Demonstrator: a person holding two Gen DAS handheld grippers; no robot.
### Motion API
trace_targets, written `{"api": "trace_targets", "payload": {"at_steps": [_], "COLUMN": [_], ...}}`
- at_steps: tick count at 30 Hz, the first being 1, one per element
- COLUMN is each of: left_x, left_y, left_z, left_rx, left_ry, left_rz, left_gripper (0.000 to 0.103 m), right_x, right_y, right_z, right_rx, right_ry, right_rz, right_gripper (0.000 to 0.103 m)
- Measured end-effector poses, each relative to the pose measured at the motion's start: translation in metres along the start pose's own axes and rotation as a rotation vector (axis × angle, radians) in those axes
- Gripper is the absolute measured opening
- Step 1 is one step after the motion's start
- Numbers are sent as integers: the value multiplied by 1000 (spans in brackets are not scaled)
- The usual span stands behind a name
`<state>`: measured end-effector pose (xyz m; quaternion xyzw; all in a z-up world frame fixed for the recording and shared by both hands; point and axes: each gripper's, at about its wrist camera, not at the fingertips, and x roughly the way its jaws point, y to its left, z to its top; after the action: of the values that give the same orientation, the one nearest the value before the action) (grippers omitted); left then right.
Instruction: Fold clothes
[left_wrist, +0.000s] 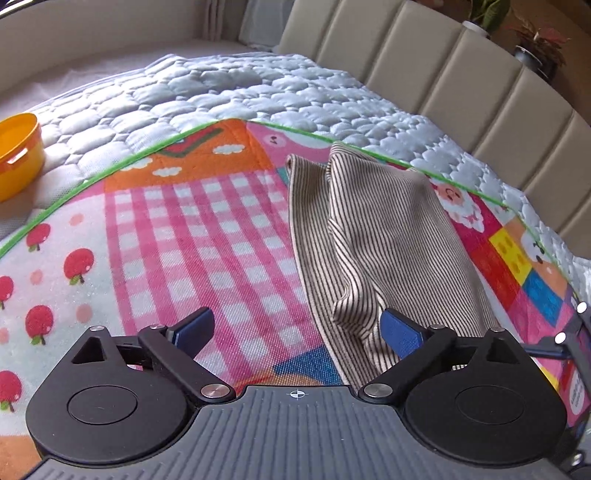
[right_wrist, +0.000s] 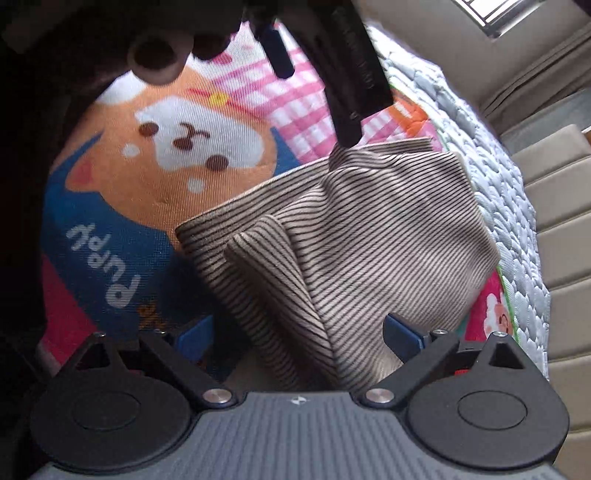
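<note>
A beige garment with thin dark stripes (left_wrist: 373, 236) lies partly folded on a colourful cartoon play mat (left_wrist: 207, 236). My left gripper (left_wrist: 299, 332) is open just above the mat; its right blue finger (left_wrist: 400, 332) touches a raised fold of the garment, its left finger is over the pink check. In the right wrist view the garment (right_wrist: 369, 236) lies bunched between the wide-open fingers of my right gripper (right_wrist: 295, 339). The left gripper (right_wrist: 347, 81) hangs over the garment's far corner there.
A yellow plastic tub (left_wrist: 16, 155) stands on the pale quilted bedcover (left_wrist: 229, 88) at the far left. A padded beige headboard (left_wrist: 461, 74) runs along the right, with potted plants (left_wrist: 535, 44) behind it. The mat's green edge (left_wrist: 110, 166) lies beyond the garment.
</note>
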<state>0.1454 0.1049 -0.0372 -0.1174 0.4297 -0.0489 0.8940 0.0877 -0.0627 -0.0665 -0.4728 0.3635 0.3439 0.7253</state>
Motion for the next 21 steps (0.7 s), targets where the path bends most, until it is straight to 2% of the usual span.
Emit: {"api": "trace_targets", "payload": {"at_steps": [2,4,6,11,15,19,21], "left_x": [0,1,1,-6,-13,-13,-15], "left_y": [1,2,2,2,-7,-30,-43], "left_z": [0,1,1,3,1,-10,-21], "left_rx": [0,0,3,44,136,297,399], "left_ry": [-5,-7,-10,-38,-39,-10,-5], "left_rz": [1,-4,-11,-52,-168,-255,-276], "left_gripper": [100,101,101,102,103,103,103], "right_x": [8,10,13,21,28,35,35], "right_y": [2,-4,-26,-80,-123,-126,-124], "right_z": [4,7,-5,-34,-57,-58,-57], "right_rx": [-5,48,210,615,935,968,958], "right_ry": [15,13,13,12,12,12,13], "right_rz": [-3,8,66,210,324,344,341], "right_gripper": [96,90,85,85,87,90,91]}}
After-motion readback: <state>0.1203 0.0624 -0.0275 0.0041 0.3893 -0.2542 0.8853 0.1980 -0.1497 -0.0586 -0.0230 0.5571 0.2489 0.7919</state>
